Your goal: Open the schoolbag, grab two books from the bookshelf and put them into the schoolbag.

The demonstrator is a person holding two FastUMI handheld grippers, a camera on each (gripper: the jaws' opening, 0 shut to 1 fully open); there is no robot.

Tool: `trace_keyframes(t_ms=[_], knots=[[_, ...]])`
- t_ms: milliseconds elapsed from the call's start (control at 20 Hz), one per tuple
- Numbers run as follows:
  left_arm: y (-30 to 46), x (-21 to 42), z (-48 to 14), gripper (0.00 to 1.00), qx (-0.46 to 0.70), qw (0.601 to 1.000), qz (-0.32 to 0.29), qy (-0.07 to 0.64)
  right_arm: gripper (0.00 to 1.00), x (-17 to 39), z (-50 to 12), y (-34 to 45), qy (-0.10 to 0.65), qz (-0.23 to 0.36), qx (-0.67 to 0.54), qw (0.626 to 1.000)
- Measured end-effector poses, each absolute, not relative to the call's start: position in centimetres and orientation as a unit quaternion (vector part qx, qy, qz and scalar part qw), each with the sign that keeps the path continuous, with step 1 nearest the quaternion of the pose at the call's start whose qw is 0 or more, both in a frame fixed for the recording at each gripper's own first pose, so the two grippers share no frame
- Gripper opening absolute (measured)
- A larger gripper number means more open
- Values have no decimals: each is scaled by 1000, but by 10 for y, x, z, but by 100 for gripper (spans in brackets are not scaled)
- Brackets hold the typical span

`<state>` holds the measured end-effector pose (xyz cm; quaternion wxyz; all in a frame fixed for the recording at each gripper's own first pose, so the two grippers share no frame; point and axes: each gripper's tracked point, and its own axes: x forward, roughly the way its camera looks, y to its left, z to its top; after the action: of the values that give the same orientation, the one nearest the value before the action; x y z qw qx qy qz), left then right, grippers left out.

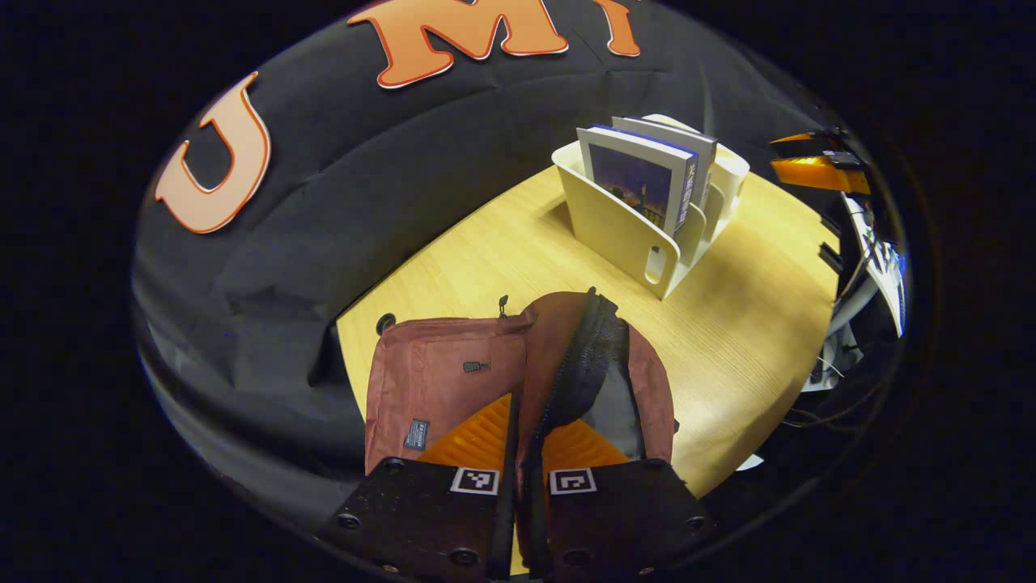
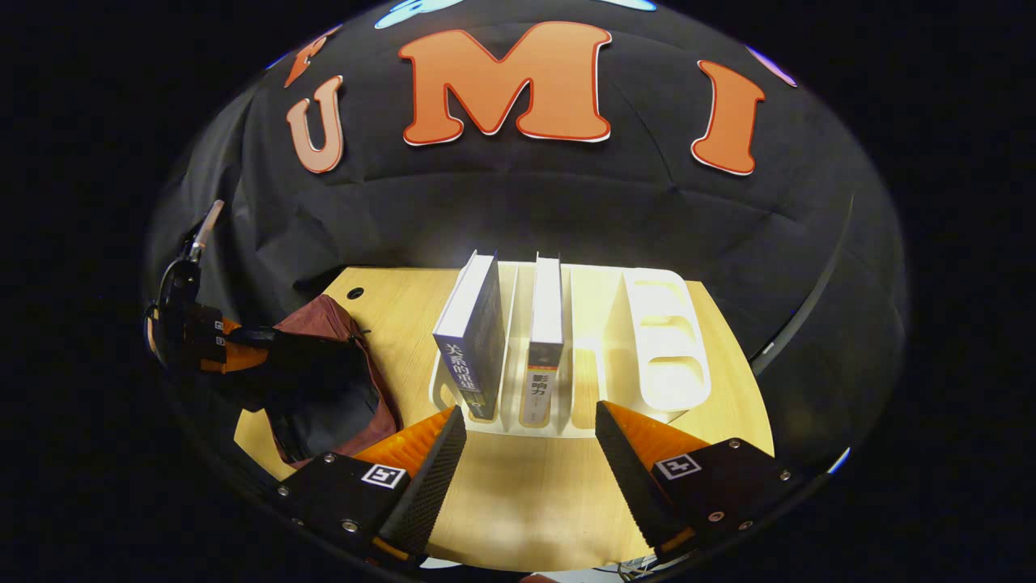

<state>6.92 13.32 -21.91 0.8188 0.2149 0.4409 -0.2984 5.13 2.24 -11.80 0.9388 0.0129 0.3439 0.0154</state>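
A reddish-brown schoolbag (image 1: 429,372) lies on the wooden table (image 1: 753,324). My left gripper (image 1: 530,417) is shut on the bag's black mesh opening edge (image 1: 579,356) and lifts it. In the right gripper view that gripper (image 2: 243,340) holds the schoolbag (image 2: 324,320) open at the left, showing a dark inside. A white bookshelf (image 2: 664,348) stands ahead with a blue book (image 2: 473,332) and a pale book (image 2: 546,324) upright in its slots. My right gripper (image 2: 530,409) is open just in front of the two spines, touching neither. The bookshelf (image 1: 615,235) and blue book (image 1: 639,178) stand beyond the bag.
The shelf's right slots (image 2: 660,324) hold nothing. A cable hole (image 1: 386,322) sits near the table's back corner by the bag. Equipment with cables (image 1: 866,267) hangs off the table's far edge. Bare tabletop (image 2: 526,486) lies between my right gripper and the shelf.
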Motion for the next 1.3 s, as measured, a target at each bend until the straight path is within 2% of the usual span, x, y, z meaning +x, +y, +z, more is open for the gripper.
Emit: trace_keyframes(t_ms=[200,450,700,1000,1250,1300], knots=[[142,80,-203,9,182,798,-359,449,96,80,-85,49,357,0,-20,934],[156,99,-199,9,197,787,-381,443,96,117,-74,88,397,26,-44,916],[160,103,-200,9,182,793,-370,449,97,146,-107,108,470,67,-97,875],[159,103,-206,9,168,799,-349,460,94,183,-150,102,557,54,-49,827],[154,103,-213,9,160,796,-341,474,79,202,-179,95,607,33,-15,794],[154,104,-215,9,158,795,-340,476,63,204,-184,94,612,29,-14,790]])
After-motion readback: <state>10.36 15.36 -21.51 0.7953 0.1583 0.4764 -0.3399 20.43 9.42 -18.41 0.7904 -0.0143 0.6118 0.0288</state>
